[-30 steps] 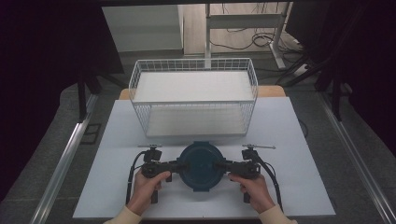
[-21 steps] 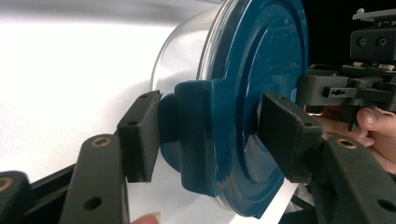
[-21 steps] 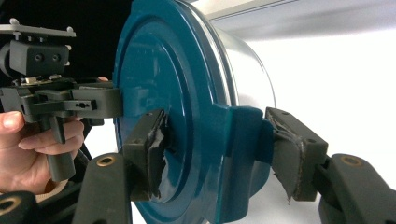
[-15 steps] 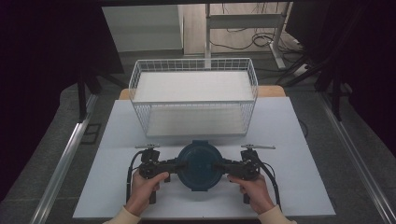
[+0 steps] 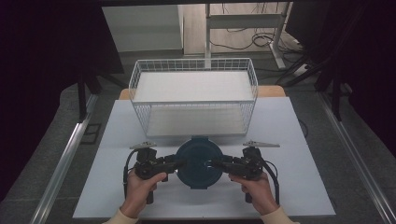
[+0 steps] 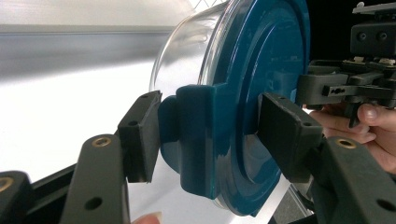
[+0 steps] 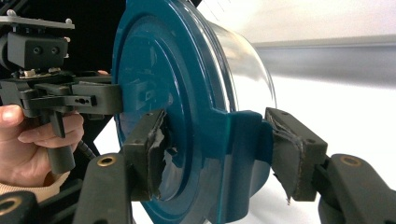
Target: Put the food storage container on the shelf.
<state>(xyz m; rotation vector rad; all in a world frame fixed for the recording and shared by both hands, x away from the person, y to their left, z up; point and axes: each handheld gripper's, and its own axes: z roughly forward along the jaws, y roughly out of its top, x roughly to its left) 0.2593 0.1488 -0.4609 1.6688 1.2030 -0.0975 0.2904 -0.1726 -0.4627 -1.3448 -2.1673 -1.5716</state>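
High view: both forearms come in from the bottom edge, the left hand [image 5: 140,186] and right hand [image 5: 257,189] wrapped round the handles, each pointing its tool inward at a round container [image 5: 200,161]. The container, a clear tub under a dark teal lid [image 5: 200,158], sits on the white worktop [image 5: 299,154] just in front of a white wire basket [image 5: 194,95].

The left hand-held gripper [image 5: 175,163] reaches the container's left edge and the right hand-held gripper [image 5: 219,164] its right edge, so the container lies between them.

In the left gripper view, the left hand-held gripper [image 6: 210,135] is clenched on a lid tab [image 6: 196,140]: one pad presses the tab's outer side, the other lies on the lid's top face. The clear wall shows behind the lid.

In the right gripper view, the right hand-held gripper [image 7: 224,149] grasps the opposite tab [image 7: 243,154] the same way, its torn pads on either side of the rim. The left hand shows beyond the container.
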